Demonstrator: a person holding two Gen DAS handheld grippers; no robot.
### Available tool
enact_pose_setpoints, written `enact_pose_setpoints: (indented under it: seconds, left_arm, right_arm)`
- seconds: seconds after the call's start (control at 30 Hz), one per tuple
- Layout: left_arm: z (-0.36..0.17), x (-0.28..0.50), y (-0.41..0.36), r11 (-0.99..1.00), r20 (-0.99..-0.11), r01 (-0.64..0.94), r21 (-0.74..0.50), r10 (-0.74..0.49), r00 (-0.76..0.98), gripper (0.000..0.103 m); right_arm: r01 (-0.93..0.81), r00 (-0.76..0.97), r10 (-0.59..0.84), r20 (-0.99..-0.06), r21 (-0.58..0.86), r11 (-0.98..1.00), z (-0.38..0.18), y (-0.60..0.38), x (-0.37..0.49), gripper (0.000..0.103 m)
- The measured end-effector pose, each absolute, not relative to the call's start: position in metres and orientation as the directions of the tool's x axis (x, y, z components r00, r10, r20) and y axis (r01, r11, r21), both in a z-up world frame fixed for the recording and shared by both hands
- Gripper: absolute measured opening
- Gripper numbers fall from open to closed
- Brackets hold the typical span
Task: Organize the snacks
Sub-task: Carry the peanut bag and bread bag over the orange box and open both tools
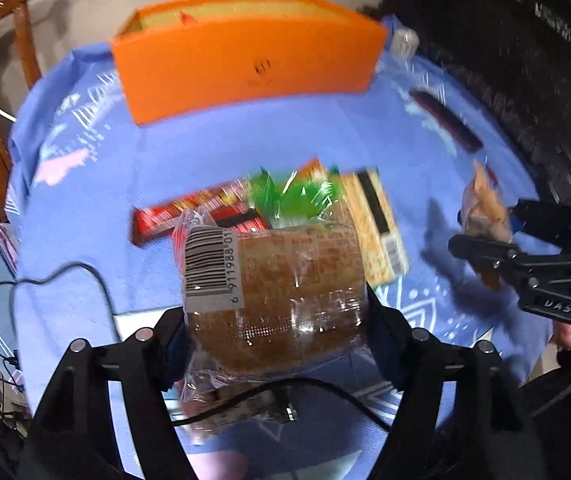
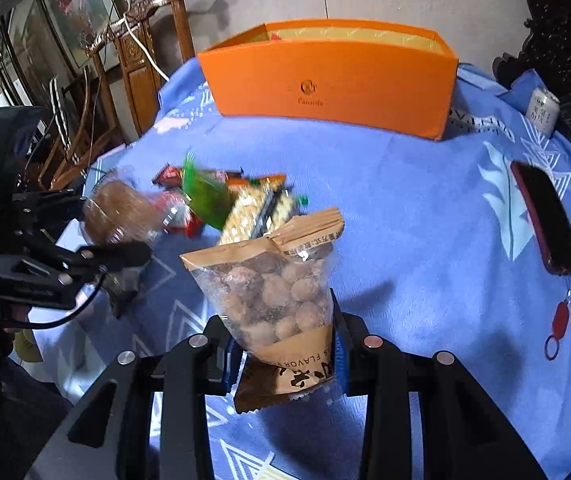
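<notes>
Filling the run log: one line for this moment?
left gripper: holds cake | right gripper: holds nuts | box: ahead | pile: on table

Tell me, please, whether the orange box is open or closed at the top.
Open: the orange box has no lid on, and its yellow inner lining shows above the front wall in both views.

Left wrist view looked forward and down over blue cloth (image 1: 245, 140), very near own held packet; orange box (image 1: 245, 60) at frame top. Right wrist view faced same way, similarly close, box (image 2: 333, 84) at top center. Both shared box, snack pile (image 1: 305, 200) (image 2: 237, 200) mid-frame; each caught other gripper at frame edge.
</notes>
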State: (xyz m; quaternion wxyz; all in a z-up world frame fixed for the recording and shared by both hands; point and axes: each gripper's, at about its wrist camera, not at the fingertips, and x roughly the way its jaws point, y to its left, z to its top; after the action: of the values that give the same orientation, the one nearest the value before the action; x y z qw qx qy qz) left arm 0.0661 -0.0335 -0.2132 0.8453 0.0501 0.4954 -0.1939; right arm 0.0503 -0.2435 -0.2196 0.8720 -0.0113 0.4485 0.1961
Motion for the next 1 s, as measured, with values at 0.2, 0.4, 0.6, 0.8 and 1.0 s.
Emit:
enact_pose_setpoints:
  seconds: [0.2,0.4,0.6,0.8,1.0]
  left_arm:
    - [-0.167,0.078,-0.018,0.926,-0.807,0.363,-0.107,-0.294,0.512,0.071]
    - [-0.118,0.106,-0.004,0.928,-0.746,0.351,-0.123,-0.319,0.584,0.071]
    - [-0.08,0.169,-0.004,0.943,-0.701,0.316,-0.104,-0.295,0.649,0.071]
    - [-0.041,0.235,-0.017,0.943,-0.651,0.318,-0.099,-0.303,0.696,0.071]
    - [-0.022,0.292,-0.037,0.943,-0.643,0.324,-0.071,-0.291,0.708,0.071]
  right_arm:
    - [-0.339,0.564,0.362,-0.742,0.192,0.921,-0.19,-0.244,0.062,0.036]
    - [-0.348,0.623,0.372,-0.688,0.182,0.92,-0.15,-0.243,0.083,0.036]
    - [-0.323,0.702,0.361,-0.614,0.178,0.93,-0.101,-0.253,0.131,0.036]
    - [-0.289,0.776,0.326,-0.54,0.155,0.945,-0.057,-0.259,0.188,0.036]
    - [-0.274,0.793,0.313,-0.523,0.153,0.95,-0.043,-0.258,0.244,0.036]
